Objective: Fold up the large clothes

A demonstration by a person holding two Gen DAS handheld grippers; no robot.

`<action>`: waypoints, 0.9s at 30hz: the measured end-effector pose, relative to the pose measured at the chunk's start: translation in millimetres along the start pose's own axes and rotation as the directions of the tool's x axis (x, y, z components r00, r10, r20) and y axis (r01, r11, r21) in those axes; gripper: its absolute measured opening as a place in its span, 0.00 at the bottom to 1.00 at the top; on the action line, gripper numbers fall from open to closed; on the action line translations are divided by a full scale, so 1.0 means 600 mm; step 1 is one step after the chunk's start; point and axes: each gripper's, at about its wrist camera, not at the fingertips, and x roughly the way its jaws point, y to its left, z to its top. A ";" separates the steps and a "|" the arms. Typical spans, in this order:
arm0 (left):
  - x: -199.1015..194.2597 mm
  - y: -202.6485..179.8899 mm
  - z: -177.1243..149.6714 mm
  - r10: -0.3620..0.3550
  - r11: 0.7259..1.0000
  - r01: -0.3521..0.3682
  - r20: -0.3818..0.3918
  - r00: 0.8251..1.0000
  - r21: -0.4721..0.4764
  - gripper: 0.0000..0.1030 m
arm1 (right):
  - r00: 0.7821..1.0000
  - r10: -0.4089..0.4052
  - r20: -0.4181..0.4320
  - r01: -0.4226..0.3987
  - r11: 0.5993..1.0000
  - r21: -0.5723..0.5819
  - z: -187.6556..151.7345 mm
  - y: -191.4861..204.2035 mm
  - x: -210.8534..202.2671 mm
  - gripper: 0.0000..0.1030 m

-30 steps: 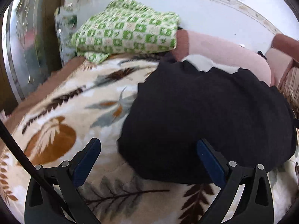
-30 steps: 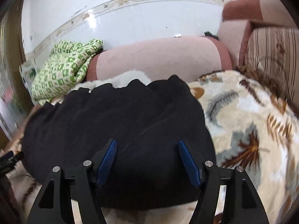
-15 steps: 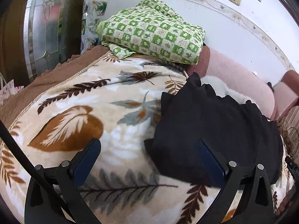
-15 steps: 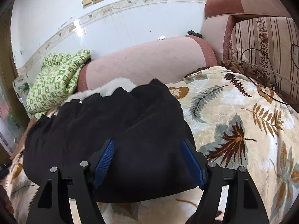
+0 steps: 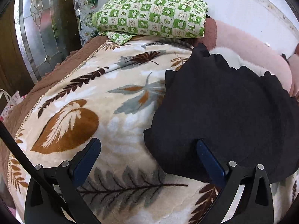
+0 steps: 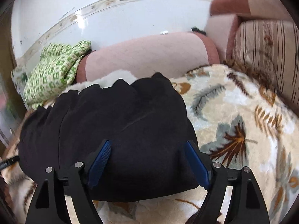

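A folded black garment (image 5: 224, 112) lies on a cream leaf-patterned blanket (image 5: 84, 102); a white fur trim (image 6: 112, 77) shows at its far edge. My left gripper (image 5: 149, 151) is open and empty, held above the garment's near left corner and the blanket. My right gripper (image 6: 147, 155) is open and empty, held over the garment (image 6: 121, 121) near its front right part. Neither gripper holds any cloth.
A folded green-and-white checked cloth (image 5: 151, 11) lies at the far left against a pink bolster (image 6: 145, 56). A striped cushion (image 6: 265, 52) stands at the right. A glass-panelled door (image 5: 37, 28) is at the left. White tiled wall behind.
The left gripper has drawn back and to the left, so the garment now sits to its right. The right gripper has shifted slightly; both stay open.
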 end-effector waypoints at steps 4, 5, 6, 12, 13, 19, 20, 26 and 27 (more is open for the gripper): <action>-0.007 0.001 0.007 -0.034 0.999 0.035 0.019 0.999 -0.015 1.00 | 0.998 -0.060 0.029 0.061 0.998 -0.028 0.008 0.000 -0.007 0.89; -0.007 0.003 0.010 -0.043 0.999 0.043 0.019 0.999 -0.025 1.00 | 0.997 -0.066 0.025 0.067 0.998 -0.015 0.008 -0.006 -0.006 0.90; -0.007 0.004 0.011 -0.048 0.998 0.049 0.019 0.999 -0.034 1.00 | 0.998 -0.066 0.012 0.066 0.998 0.014 0.008 -0.016 -0.003 0.90; 0.011 0.014 0.025 -0.137 0.988 0.137 0.005 0.990 -0.073 1.00 | 0.988 0.048 -0.147 -0.010 0.969 0.248 -0.008 -0.087 0.042 0.91; 0.018 0.019 0.029 -0.190 0.978 0.188 -0.007 0.982 -0.093 1.00 | 0.982 0.081 -0.171 -0.028 0.955 0.296 -0.013 -0.099 0.053 0.91; 0.079 0.032 0.053 -0.447 0.878 0.427 -0.057 0.893 -0.215 1.00 | 0.965 0.170 -0.197 -0.081 0.916 0.394 -0.024 -0.123 0.085 0.98; 0.090 0.032 0.057 -0.467 0.866 0.445 -0.053 0.883 -0.229 1.00 | 0.965 0.174 -0.194 -0.090 0.920 0.381 -0.020 -0.120 0.089 0.99; 0.156 0.040 0.064 -0.637 0.739 0.576 -0.085 0.766 -0.351 1.00 | 0.959 0.213 -0.187 -0.137 0.927 0.349 0.010 -0.114 0.132 1.00; 0.166 0.041 0.067 -0.658 0.720 0.591 -0.089 0.748 -0.364 1.00 | 0.955 0.226 -0.193 -0.147 0.924 0.352 0.014 -0.117 0.142 1.00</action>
